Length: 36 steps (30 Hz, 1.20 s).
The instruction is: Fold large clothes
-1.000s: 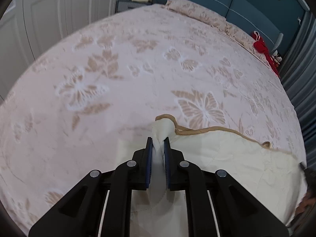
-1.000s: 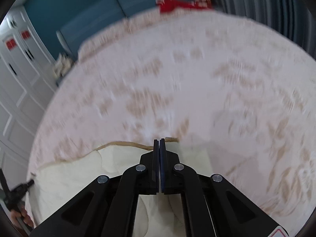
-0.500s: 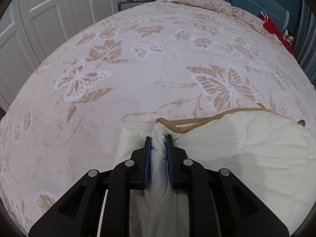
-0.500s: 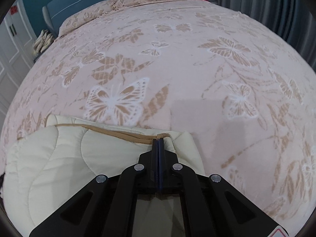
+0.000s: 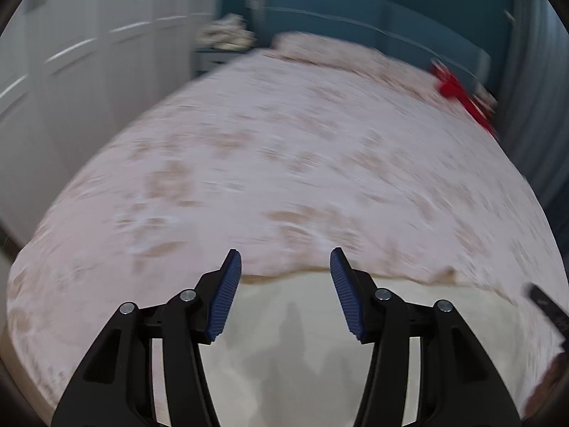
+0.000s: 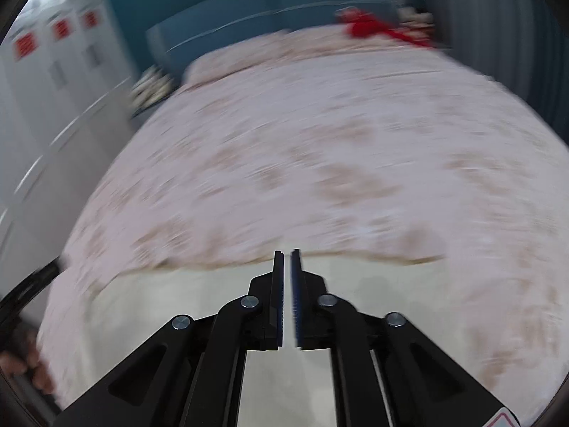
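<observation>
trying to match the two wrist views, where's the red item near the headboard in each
Left wrist: the red item sits upper right, at the bed's far edge.
Right wrist: the red item sits at top, right of centre, blurred.
Shared landmark: the teal headboard behind it.

I count 1 cream quilt (image 5: 295,320) in front of me, lying on 1 bed (image 5: 284,178) with a pink patterned cover. At the far end of the bed I make out 1 pillow (image 5: 320,48) and 1 red item (image 5: 451,85); the blur keeps me from saying what the red item is. Beside the bed stands 1 nightstand (image 5: 213,58) with 1 pale pile (image 5: 225,32) on top, too smeared to count its pieces. I have 2 grippers: the left gripper (image 5: 285,261) and the right gripper (image 6: 287,253), each with 2 fingers. On the wardrobe doors (image 6: 53,71) I see 3 red stickers (image 6: 60,30).
</observation>
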Tool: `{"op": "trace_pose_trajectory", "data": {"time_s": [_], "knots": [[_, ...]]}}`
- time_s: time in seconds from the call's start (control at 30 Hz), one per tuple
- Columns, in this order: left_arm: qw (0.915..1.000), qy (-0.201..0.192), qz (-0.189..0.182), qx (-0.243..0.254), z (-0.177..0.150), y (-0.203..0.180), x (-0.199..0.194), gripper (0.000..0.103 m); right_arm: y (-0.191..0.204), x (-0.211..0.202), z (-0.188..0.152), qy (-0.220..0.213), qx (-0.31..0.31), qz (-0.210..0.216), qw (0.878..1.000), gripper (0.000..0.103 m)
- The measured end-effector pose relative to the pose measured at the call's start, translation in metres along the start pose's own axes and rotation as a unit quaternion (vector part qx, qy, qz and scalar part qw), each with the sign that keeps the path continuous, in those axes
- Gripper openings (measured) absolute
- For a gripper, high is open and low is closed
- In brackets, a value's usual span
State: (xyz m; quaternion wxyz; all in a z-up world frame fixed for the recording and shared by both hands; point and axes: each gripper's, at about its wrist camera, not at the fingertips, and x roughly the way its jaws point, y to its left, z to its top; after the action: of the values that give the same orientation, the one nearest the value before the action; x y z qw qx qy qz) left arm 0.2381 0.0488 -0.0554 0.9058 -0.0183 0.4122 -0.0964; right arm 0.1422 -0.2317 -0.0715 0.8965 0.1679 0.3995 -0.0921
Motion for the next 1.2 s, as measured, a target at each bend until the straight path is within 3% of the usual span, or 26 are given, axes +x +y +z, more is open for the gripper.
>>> {"op": "trace_pose_trajectory", "data": {"time_s": [0.13,0.4,0.63,1.2], "knots": [[0.9977,0.044,-0.004,0.052,-0.013,-0.054,0.04,0.037,0.054,0.038,-0.016,0.044,-0.052,0.019,0.998,0.0],[0.9936,0.104,0.019,0.04,-0.052,-0.06,0.105,0.028,0.072,0.099,-0.037,0.1,-0.077,0.003,0.992,0.0],[0.9941,0.09,0.035,0.05,-0.067,-0.061,0.124,0.026,0.059,0.133,-0.057,0.117,-0.067,0.009,0.991,0.0],[0.9964,0.053,0.042,0.051,-0.078,-0.063,0.132,0.026,0.051,0.145,-0.068,0.09,-0.054,0.021,0.994,0.0]]}}
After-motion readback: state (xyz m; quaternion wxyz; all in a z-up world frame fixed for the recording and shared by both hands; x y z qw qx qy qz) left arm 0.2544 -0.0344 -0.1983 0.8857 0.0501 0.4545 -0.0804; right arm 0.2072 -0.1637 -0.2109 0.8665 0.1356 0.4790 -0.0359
